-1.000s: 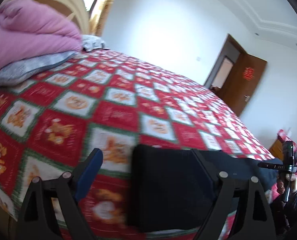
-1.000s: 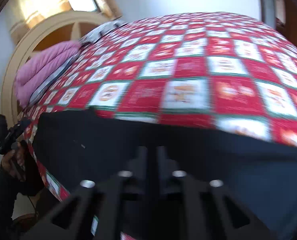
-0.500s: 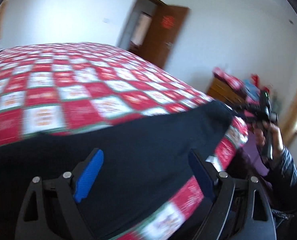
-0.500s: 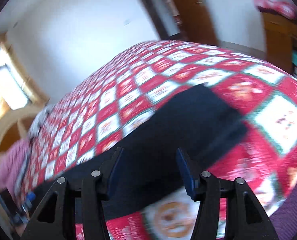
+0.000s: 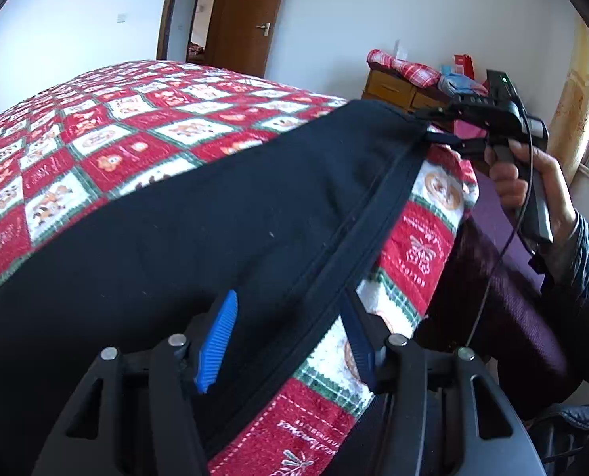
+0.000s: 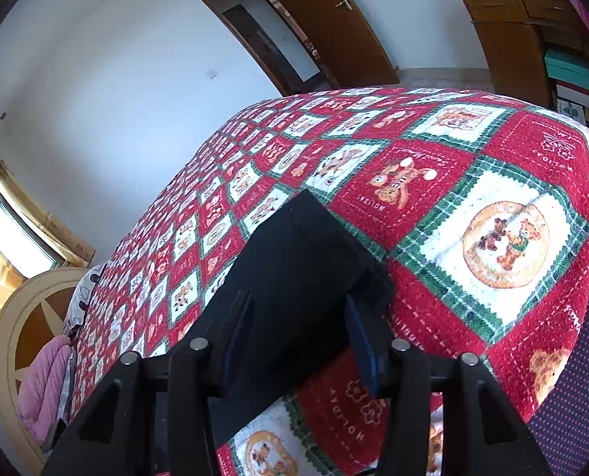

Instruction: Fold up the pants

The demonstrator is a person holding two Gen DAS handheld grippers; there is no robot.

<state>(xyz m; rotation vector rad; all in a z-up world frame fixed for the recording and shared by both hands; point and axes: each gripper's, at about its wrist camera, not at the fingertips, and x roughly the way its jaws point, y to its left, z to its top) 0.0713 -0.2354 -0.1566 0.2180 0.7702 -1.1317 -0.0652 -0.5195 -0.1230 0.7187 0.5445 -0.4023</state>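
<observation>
The dark navy fabric pants lie stretched along one edge of the bed, on its red, white and green checked quilt with teddy-bear squares, reaching as far as the quilt's rounded corner. In the left wrist view a thick seamed hem of the pants runs diagonally between the blue ribbed pads of the left gripper, whose jaws are closing; the pads stand apart on either side of the hem and do not press on it. At the far end of the pants, by the bed's corner, the right gripper is held in the person's hand, its tips at the cloth's end. In the right wrist view the right gripper has the folded end of the pants between its dark pads, jaws closing, with gaps showing on both sides. A brown wooden door stands open beyond the bed
</observation>
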